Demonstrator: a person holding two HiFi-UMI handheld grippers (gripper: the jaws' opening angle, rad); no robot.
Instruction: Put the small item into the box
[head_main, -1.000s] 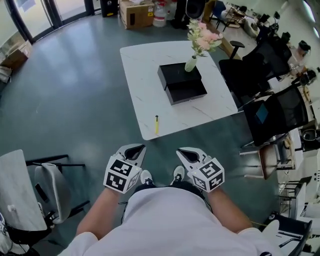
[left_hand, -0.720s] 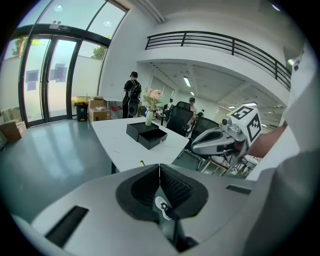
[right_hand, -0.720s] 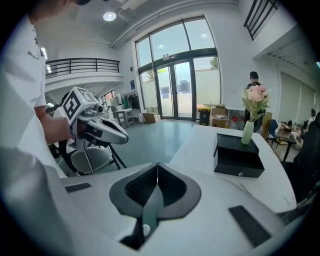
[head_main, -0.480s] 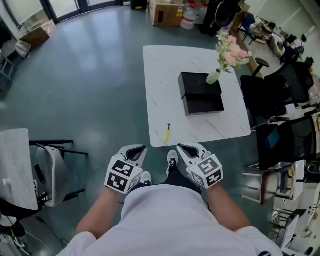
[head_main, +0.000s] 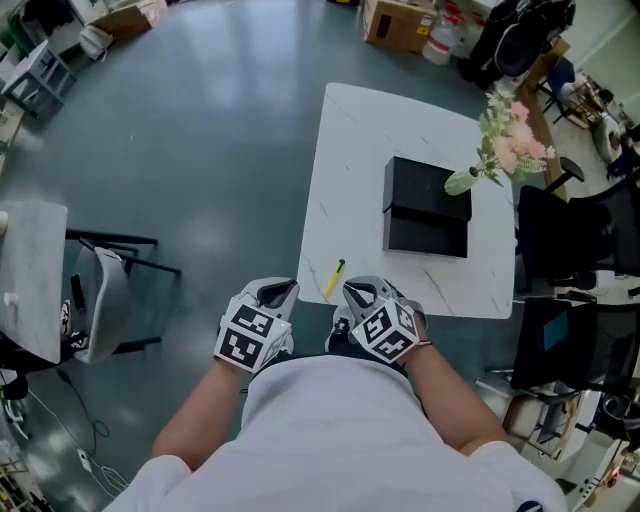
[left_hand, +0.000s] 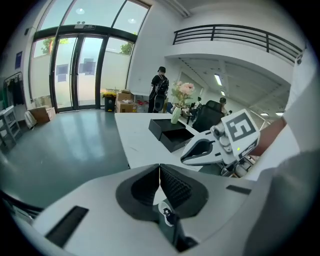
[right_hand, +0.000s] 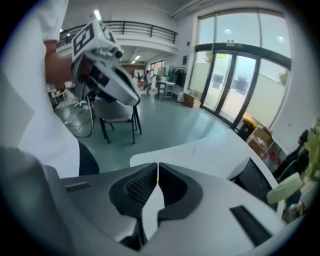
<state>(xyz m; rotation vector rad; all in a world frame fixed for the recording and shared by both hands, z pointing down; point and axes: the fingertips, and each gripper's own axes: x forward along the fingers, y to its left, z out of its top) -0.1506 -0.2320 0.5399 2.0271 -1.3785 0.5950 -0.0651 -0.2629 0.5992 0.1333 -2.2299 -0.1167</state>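
1. Head view: this is the approach step, with nothing picked up; the left gripper (head_main: 277, 293) and right gripper (head_main: 358, 294) sit close before the body, angled down, both with jaws together and empty
2. The small yellow item (head_main: 334, 278) lies at the white table (head_main: 350, 150)'s near edge, just ahead of the right gripper
3. Next, I judge: spread one gripper's jaws over it
4. The black box (head_main: 425, 232) stands open farther back, beside the vase (head_main: 462, 181)

On the table (head_main: 352, 165) the box (head_main: 427, 236) lies behind the small item (head_main: 334, 278) (vase (head_main: 462, 181) by its right side).
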